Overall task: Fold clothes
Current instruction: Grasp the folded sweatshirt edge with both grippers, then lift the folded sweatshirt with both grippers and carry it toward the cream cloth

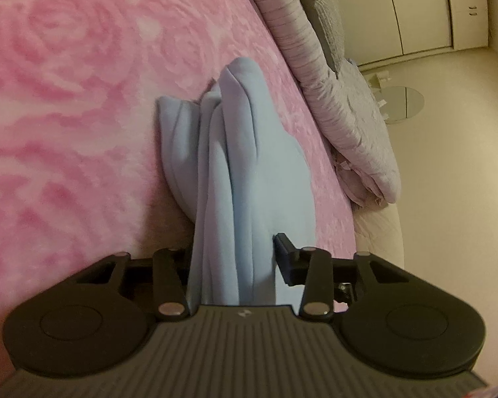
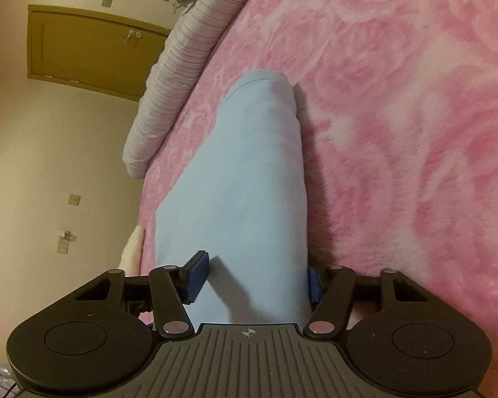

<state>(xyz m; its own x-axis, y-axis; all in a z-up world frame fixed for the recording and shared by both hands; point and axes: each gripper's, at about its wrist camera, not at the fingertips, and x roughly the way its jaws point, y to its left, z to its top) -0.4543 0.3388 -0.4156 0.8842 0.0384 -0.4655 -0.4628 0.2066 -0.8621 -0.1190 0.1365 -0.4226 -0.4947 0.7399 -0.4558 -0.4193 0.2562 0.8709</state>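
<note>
A light blue sweatshirt is gathered into long vertical folds and runs from the pink bed up into my left gripper. That gripper is shut on the bunched cloth; one black finger shows at the right, the other is hidden behind the fabric. In the right wrist view the same sweatshirt lies smoother, its ribbed hem at the far end. My right gripper stands open with the cloth passing between its blue-padded fingers; the left pad casts a shadow on the fabric.
A fluffy pink rose-patterned blanket covers the bed. A folded striped pink quilt and a grey pillow lie along the bed's edge. Beyond are a cream floor, white wardrobe doors and a brown cabinet.
</note>
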